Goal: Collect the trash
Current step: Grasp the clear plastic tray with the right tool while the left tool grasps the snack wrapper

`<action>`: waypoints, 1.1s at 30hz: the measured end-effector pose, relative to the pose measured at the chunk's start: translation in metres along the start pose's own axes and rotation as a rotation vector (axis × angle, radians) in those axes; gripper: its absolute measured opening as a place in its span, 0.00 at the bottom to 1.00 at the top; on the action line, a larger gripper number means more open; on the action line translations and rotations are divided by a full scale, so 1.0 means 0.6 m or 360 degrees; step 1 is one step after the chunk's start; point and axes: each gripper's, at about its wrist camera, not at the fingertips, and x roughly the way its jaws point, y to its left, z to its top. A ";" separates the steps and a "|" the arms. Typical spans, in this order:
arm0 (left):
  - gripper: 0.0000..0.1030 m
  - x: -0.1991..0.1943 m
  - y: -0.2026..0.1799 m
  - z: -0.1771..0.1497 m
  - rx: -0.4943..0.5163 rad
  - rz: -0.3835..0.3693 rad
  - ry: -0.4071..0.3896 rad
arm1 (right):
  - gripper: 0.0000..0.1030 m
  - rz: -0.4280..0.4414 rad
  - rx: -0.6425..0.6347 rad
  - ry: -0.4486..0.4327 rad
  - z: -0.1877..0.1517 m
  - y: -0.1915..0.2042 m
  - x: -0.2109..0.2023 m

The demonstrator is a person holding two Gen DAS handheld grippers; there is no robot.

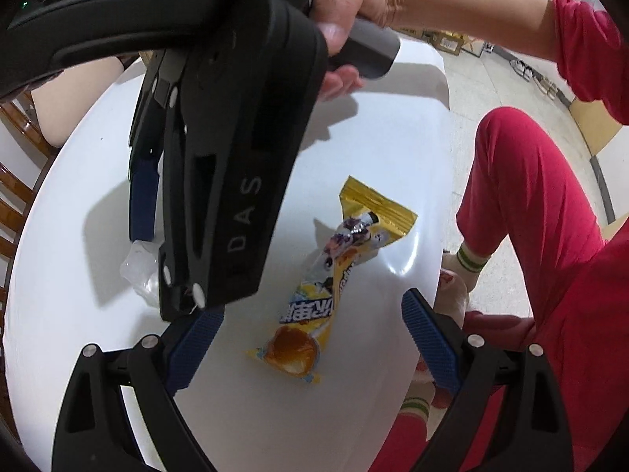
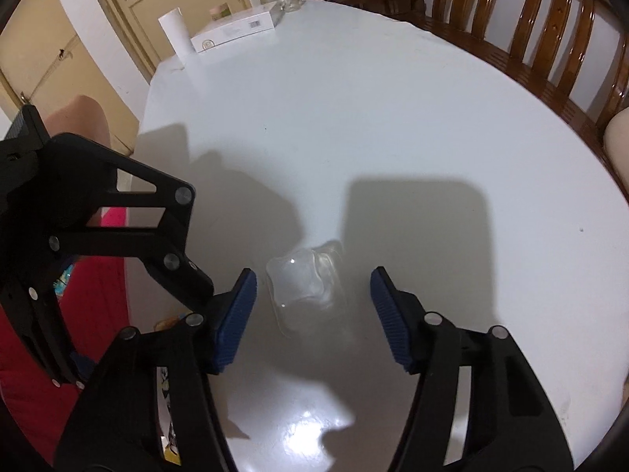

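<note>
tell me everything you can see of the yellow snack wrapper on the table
The yellow snack wrapper is a long, crinkled, glossy packet, foil-like, with a crimped gold end, blue-and-white lettering and an orange picture at the near end. It lies flat and twisted on the white table, between the left claw's open pads, touching neither.

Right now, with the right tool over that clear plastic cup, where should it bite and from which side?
Come straight down from above. The clear plastic cup lies crumpled on the white table, already between the open pads of the right tool. Close across its bulged middle, where the soft walls should fold inward; its flat lower edge would probably slip.
</note>
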 end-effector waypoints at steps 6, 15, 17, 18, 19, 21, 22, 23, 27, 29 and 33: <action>0.80 0.003 0.010 -0.004 -0.0018 0.0012 -0.0021 | 0.39 -0.0008 -0.0002 -0.0043 0.002 -0.008 0.002; 0.52 0.002 0.009 -0.006 -0.0032 0.0004 -0.0040 | 0.37 -0.0048 0.0038 -0.0108 -0.001 -0.009 0.001; 0.45 0.000 0.005 -0.003 -0.0039 0.0003 -0.0034 | 0.33 -0.0064 0.0053 -0.0117 -0.001 -0.009 0.000; 0.42 0.001 0.004 -0.002 -0.0058 0.0010 -0.0024 | 0.33 -0.0076 0.0066 -0.0117 -0.001 -0.010 0.000; 0.41 0.001 0.005 0.001 -0.0092 0.0025 -0.0014 | 0.33 -0.0095 0.0079 -0.0117 -0.001 -0.010 -0.001; 0.32 0.001 0.006 0.005 -0.0161 0.0057 0.0004 | 0.33 -0.0128 0.0099 -0.0120 -0.002 -0.008 -0.002; 0.30 0.001 0.005 0.006 -0.0177 0.0071 0.0003 | 0.33 -0.0158 0.0114 -0.0123 -0.001 -0.006 -0.002; 0.27 0.000 0.003 0.006 -0.0198 0.0106 0.0000 | 0.33 -0.0183 0.0132 -0.0124 -0.002 -0.005 -0.002; 0.18 -0.004 0.011 0.009 -0.0383 0.0183 0.0001 | 0.33 -0.0319 0.0236 -0.0129 -0.005 -0.010 -0.007; 0.17 -0.005 0.020 0.004 -0.0502 0.0227 -0.0009 | 0.33 -0.0439 0.0322 -0.0144 -0.009 -0.017 -0.013; 0.17 -0.014 0.040 -0.010 -0.0732 0.0325 -0.0078 | 0.33 -0.0572 0.0432 -0.0158 -0.022 -0.026 -0.025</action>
